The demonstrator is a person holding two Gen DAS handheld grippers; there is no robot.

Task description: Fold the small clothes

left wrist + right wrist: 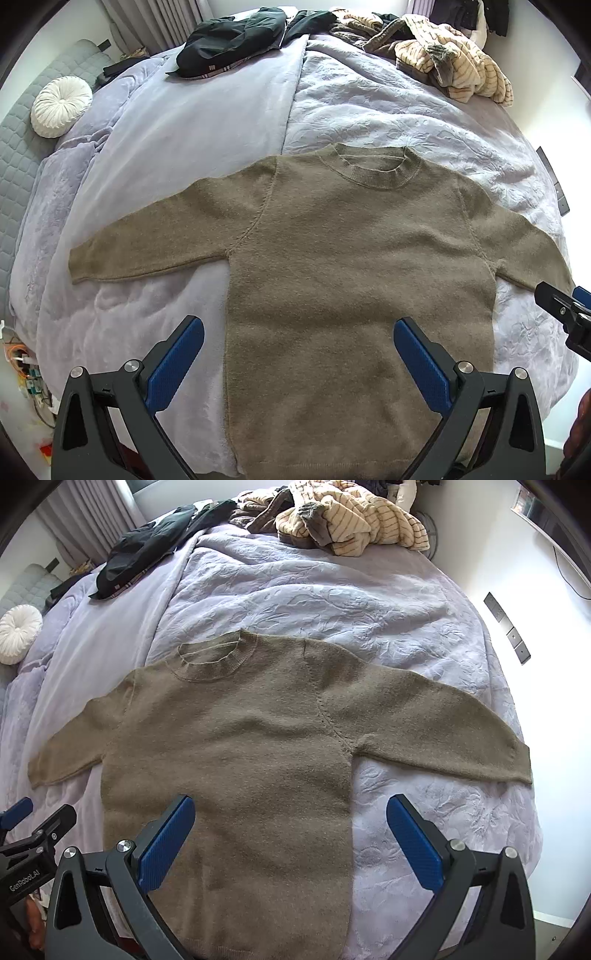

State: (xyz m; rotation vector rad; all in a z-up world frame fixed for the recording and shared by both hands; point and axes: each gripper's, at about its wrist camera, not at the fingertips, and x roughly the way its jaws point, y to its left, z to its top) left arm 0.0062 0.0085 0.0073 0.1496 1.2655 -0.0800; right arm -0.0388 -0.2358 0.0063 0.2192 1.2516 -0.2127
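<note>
A brown sweater (351,266) lies spread flat, front up, on a bed covered by a lilac blanket (192,122). Its round collar (373,166) is at the far side of the sweater and its hem at the near edge of the bed. Both sleeves stretch out sideways from the body, each resting on the blanket.

The left gripper (298,349) hangs above the near part of the sweater, pointing steeply down. Its jaws stand wide apart with nothing between them; the blue pads (177,365) touch no cloth. One finger sits over the bare blanket just left of the sweater's side edge, the other over the sweater's body.

The right gripper (290,827) hangs likewise above the sweater's near part, jaws spread wide and holding nothing. Its left finger is over the sweater's body, its right finger over the blanket beside the sweater, below the outstretched sleeve.

Well beyond the sweater's collar, at the far end of the bed, lie a dark garment (232,40) and a heap of cream striped clothes (454,62). Far to the left of the sweater, a round white cushion (61,107) rests on a grey quilted surface (22,155) beside the blanket.

No basket, box or other container shows in either view; the clothes all lie loose on the bed.
</note>
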